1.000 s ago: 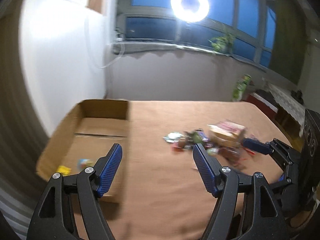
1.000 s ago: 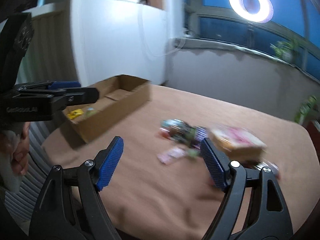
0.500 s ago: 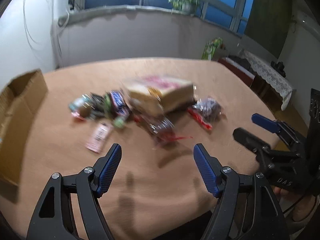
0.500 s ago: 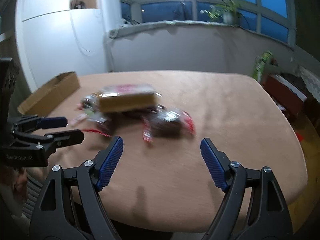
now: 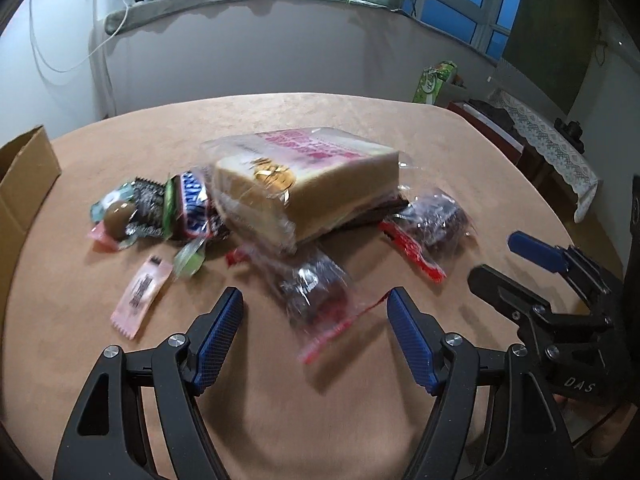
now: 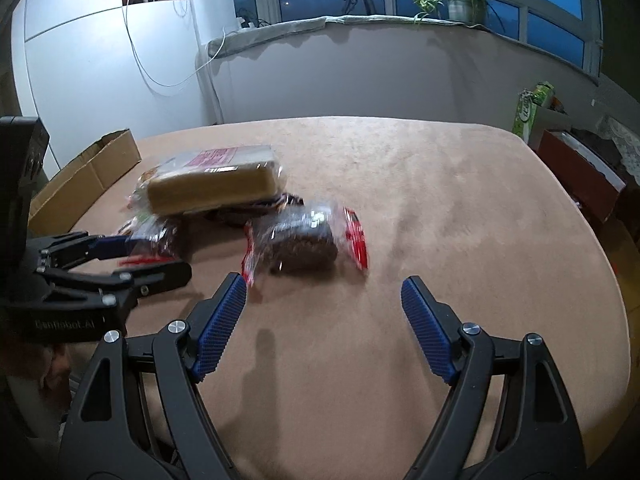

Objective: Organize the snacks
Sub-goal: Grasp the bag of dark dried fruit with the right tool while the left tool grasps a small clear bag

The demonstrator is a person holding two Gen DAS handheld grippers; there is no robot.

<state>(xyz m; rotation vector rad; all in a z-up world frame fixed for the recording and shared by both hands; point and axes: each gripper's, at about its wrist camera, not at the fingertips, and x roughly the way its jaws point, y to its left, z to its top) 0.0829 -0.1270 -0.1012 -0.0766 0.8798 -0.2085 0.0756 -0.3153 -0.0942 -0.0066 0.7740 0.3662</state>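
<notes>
At the table's left edge a cardboard box waits, open side up, well apart from the heap of snacks at the middle of the tan table. Leftmost in the heap lie small wrapped sweets and a Snickers bar, with a pink sachet alone, nearer my edge. A bagged loaf of sliced bread rests on top of the heap, overhanging a dark packet under it.

I hold my left gripper with its jaws wide apart and nothing between them, low over a clear packet of dark snacks with red ends. My right gripper is likewise spread and empty, aimed at a second such packet that lies on the heap's right side, toward the table's right edge.

The risks, as I judge them: the film on these packets looks slick and loose, so a pinch on film alone could slip or tear. The loaf leans on its neighbours; pulling a packet from beneath could tip it or scatter the sweets. The two grippers work close together and could clash.
</notes>
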